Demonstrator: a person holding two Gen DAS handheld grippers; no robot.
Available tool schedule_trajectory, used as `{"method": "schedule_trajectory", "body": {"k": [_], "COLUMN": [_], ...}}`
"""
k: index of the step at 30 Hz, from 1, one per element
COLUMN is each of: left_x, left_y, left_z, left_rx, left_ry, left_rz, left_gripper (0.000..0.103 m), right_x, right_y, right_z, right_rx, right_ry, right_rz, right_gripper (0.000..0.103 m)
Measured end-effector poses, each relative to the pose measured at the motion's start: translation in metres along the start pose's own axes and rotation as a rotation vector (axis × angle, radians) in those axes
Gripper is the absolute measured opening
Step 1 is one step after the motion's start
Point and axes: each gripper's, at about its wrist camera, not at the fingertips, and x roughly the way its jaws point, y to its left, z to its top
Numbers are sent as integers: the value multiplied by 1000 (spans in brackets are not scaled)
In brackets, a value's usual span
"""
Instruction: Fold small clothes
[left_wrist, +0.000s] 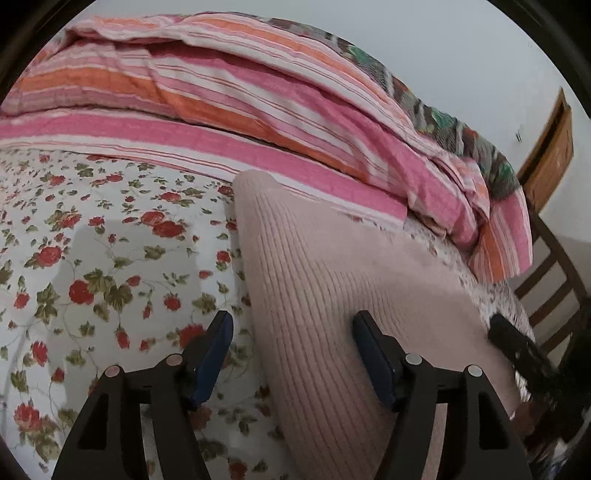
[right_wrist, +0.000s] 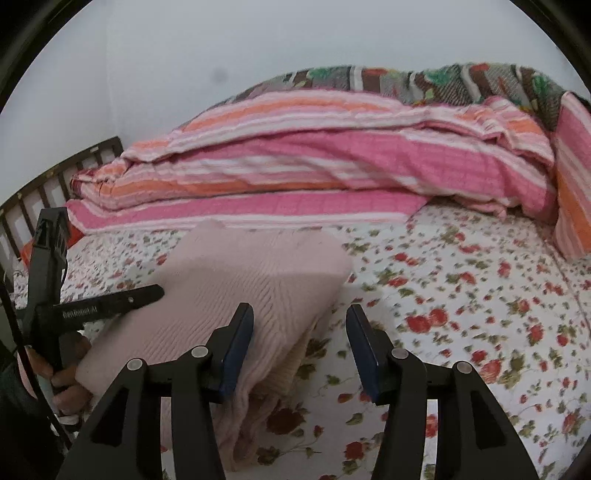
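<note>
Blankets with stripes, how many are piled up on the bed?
1 that I can tell: the pink and orange striped quilt lies bunched along the far side of the bed, behind the pink sweater. A differently patterned cover peeks out behind it; more may be hidden.

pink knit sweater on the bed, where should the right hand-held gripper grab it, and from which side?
Probably the near right corner of the pink knit sweater, where its folded layers stack into a thick edge. Come in low from the floral sheet side; the right hand-held gripper already stands open beside that edge.
</note>
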Motion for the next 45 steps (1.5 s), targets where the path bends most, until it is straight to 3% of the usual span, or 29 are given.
{"method": "schedule_trajectory", "body": {"k": [5,10,14,16,18,21,24,26,30,35,38,45], "left_x": [19,49,63,70,82,84,66,60,46,13,-2,-28], "left_y": [-2,3,0,3,7,8,1,-5,-22,-48,-49,-47], "left_z": [26,51,67,77,83,86,81,77,59,24,8,-25], "left_rx": [-14,-34,6,6,-2,3,34,61,125,254,224,226], "left_ry": [47,93,71,70,100,80,17,31,88,41,43,-7], "left_rz": [-16,56,79,112,113,92,94,131,137,178,135,137], "left_gripper": [63,37,35,46,46,30,30,31,36,42,42,43], "right_x": [-3,1,4,5,7,12,13,14,21,31,32,30], "right_y": [-1,-11,-16,-16,-17,-17,-17,-16,-12,-4,-2,-5], "right_z": [1,0,3,4,5,6,7,7,6,1,-1,-9], "right_rx": [-48,-20,10,13,19,30,39,48,51,34,33,49], "right_ry": [-18,4,14,18,22,32,31,30,48,102,116,149], "right_rz": [-30,-10,2,4,8,19,37,59,70,62,52,51], "right_gripper": [51,51,51,51,51,51,51,51,51,51,51,51]}}
